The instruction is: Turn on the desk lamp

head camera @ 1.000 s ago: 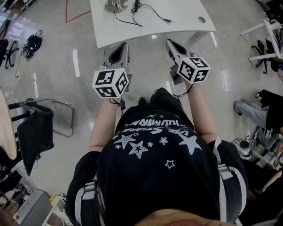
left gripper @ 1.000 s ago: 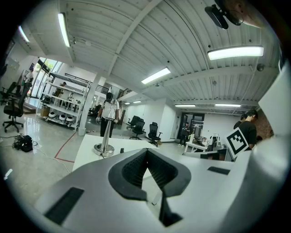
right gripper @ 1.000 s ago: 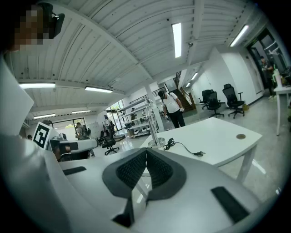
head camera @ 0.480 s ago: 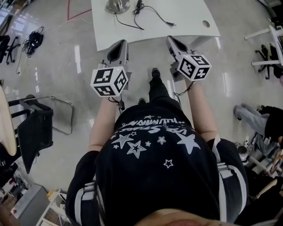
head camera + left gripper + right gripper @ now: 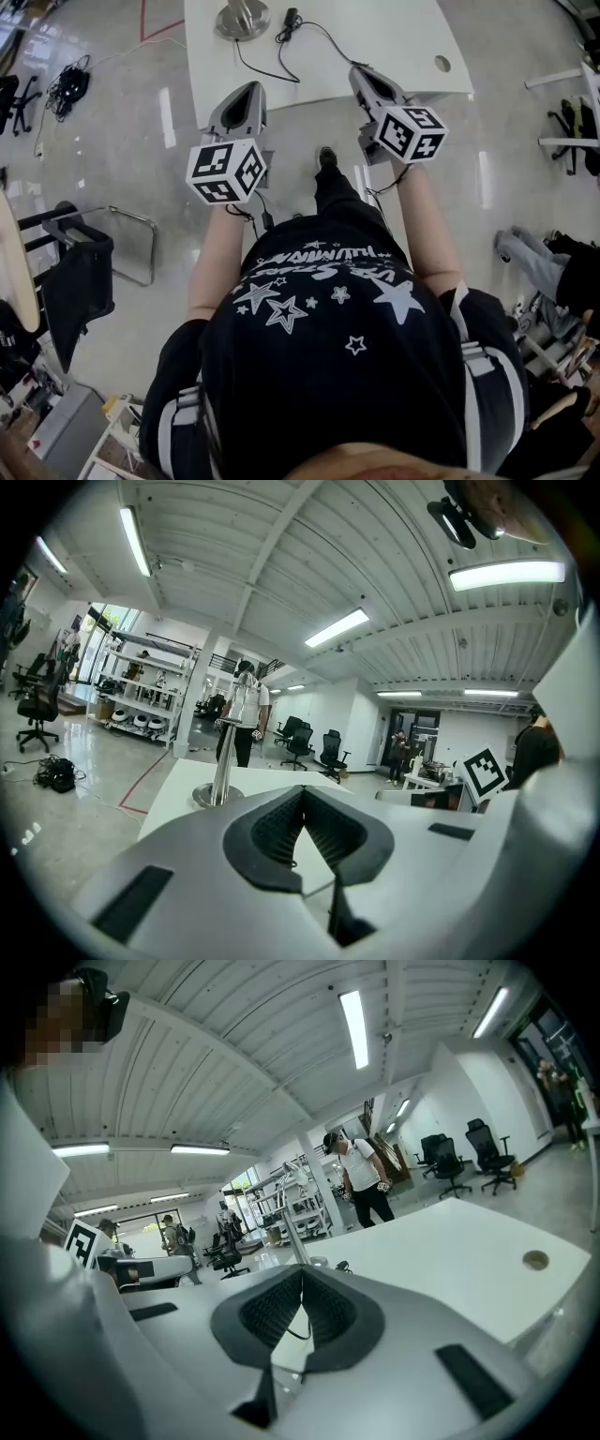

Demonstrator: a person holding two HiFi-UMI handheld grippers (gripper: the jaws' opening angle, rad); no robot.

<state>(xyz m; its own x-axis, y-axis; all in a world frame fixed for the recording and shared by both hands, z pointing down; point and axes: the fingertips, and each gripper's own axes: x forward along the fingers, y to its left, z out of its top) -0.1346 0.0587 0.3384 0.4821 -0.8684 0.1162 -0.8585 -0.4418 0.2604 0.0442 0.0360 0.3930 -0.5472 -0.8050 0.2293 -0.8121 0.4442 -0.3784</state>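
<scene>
Left claw (image 5: 247, 90) clenched and empty, right claw (image 5: 364, 75) likewise (both at table (image 5: 394, 42) edge), lamp (image 5: 242, 17) beyond, cord (image 5: 281, 64) alongside

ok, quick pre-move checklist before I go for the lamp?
1. Left gripper jaws together, nothing between them: ok.
2. Right gripper jaws together, nothing between them: ok.
3. Lamp upright on the table, ahead of the left gripper: ok.
4. Switch found: cannot tell; the black block beside the lamp's base, on the cable, may be it.
5. Way across the table to the lamp: ok, only the cable lies there.
6. Lamp on: cannot tell.
</scene>
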